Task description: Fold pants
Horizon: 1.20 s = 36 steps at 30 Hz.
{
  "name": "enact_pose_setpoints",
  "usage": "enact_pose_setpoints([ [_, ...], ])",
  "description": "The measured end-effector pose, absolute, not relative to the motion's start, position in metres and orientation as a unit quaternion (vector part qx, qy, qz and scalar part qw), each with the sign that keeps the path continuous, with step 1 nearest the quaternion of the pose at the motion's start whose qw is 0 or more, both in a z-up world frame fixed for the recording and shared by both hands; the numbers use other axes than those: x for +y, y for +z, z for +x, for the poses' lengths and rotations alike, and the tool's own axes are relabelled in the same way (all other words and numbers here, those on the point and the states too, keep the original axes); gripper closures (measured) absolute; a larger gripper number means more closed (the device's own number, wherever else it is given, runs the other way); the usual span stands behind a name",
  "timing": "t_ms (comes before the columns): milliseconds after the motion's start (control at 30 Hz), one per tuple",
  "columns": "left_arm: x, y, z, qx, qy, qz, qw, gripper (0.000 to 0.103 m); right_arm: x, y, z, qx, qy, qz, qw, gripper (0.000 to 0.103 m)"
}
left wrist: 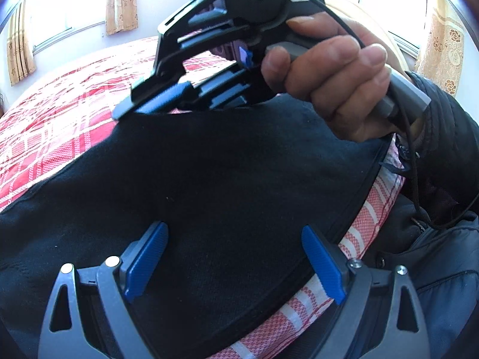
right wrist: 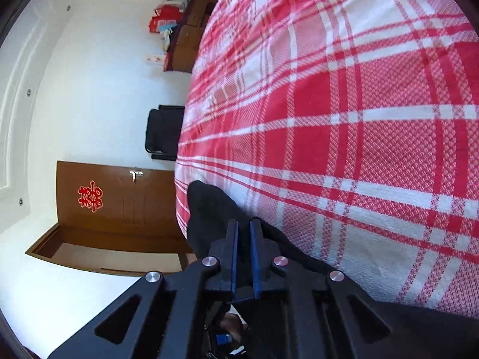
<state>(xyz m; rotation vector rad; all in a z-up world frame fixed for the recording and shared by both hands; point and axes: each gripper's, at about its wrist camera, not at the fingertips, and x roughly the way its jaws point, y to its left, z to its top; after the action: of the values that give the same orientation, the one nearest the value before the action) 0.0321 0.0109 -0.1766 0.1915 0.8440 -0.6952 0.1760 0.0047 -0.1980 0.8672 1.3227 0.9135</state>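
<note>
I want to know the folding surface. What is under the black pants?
Under the black fabric pants lies a red and white checked bed cover, visible on both sides. The part directly beneath is covered, so anything else there cannot be seen.

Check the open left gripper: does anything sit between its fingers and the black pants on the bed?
Nothing visible does. The left gripper hangs open directly over the black pants, with only dark cloth between its fingers. The right gripper is shut on the pants. The bed cover beyond looks bare.

pants [left wrist: 209, 179] | black, soft knit | spread flat across red-plaid bed, reaching its near edge
</note>
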Motion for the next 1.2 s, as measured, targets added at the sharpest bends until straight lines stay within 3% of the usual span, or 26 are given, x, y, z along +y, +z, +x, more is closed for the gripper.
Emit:
enact_pose_setpoints([
  [133,0.007,-0.179,0.03,0.401,-0.329,0.092,0.85,0.01,0.002,-0.208,0.182,0.583,0.401,0.404,0.58,0.1],
  [567,0.003,-0.178,0.026,0.4,-0.329,0.093,0.85,0.01,-0.001,-0.191,0.179,0.573,0.354,0.33,0.661,0.102],
  [767,0.003,-0.179,0.026,0.4,-0.329,0.092,0.85,0.01,0.001,-0.2,0.184,0.592,0.353,0.316,0.652,0.099],
  [800,0.003,-0.179,0.026,0.4,-0.329,0.092,0.85,0.01,0.002,-0.201,0.183,0.593,0.348,0.312,0.655,0.083],
  [833,0.003,-0.179,0.026,0.4,-0.329,0.092,0.85,0.01,0.001,-0.202,0.182,0.594,0.345,0.311,0.656,0.053],
  [900,0.003,-0.179,0.026,0.4,-0.33,0.091,0.85,0.01,0.001,-0.202,0.182,0.589,0.353,0.323,0.651,0.049],
  [1033,0.008,-0.178,0.028,0.4,-0.33,0.09,0.85,0.01,0.005,-0.201,0.181,0.594,0.361,0.312,0.647,0.052],
  [1067,0.008,-0.178,0.029,0.401,-0.33,0.09,0.85,0.01,0.006,-0.2,0.18,0.595,0.362,0.31,0.646,0.058],
  [1133,0.008,-0.178,0.029,0.401,-0.33,0.09,0.85,0.01,0.008,-0.2,0.18,0.597,0.368,0.305,0.644,0.085],
  [1200,0.008,-0.179,0.029,0.4,-0.33,0.09,0.85,0.01,0.01,-0.199,0.179,0.597,0.365,0.299,0.648,0.095],
])
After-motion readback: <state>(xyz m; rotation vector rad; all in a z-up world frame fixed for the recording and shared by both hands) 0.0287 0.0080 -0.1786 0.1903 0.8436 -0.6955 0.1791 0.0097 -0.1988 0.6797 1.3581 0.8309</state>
